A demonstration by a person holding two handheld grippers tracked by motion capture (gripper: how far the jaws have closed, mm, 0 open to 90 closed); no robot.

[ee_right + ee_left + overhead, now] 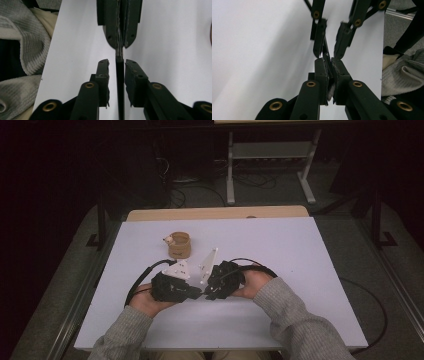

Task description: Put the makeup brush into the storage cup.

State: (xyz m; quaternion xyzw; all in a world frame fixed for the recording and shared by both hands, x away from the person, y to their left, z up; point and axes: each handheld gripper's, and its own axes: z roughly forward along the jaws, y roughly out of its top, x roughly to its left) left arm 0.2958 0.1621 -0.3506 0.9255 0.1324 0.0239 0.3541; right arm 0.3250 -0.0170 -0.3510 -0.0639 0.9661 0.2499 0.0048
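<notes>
- the person is holding the left tongs (199, 292) and the right tongs (205, 293) tip to tip over the near middle of the white desk (280, 250), forearms in grey sleeves (295, 315) coming in from the near edge.
- in the left gripper view, the left tongs (330, 65) are pressing together on a thin dark rod (326, 53); one end of it is sitting between their pads, with a bit of white showing lower down in the gap.
- in the same view, the right tongs (328, 51) are standing apart around the rod, one jaw on each side, not touching it.
- in the right gripper view, the rod (120, 85) is running straight up the middle between the right tongs (117, 65), with a clear gap on both sides; its far end, where silvery strands are showing, is sitting clamped in the left tongs (120, 43) ahead.
- a small tan ring-shaped holder (179, 244) is standing on the desk beyond the left hand (150, 302), well apart from the tongs.
- the right hand (252, 282) is gripping its tool from the side, black cable (255, 264) looping behind it.
</notes>
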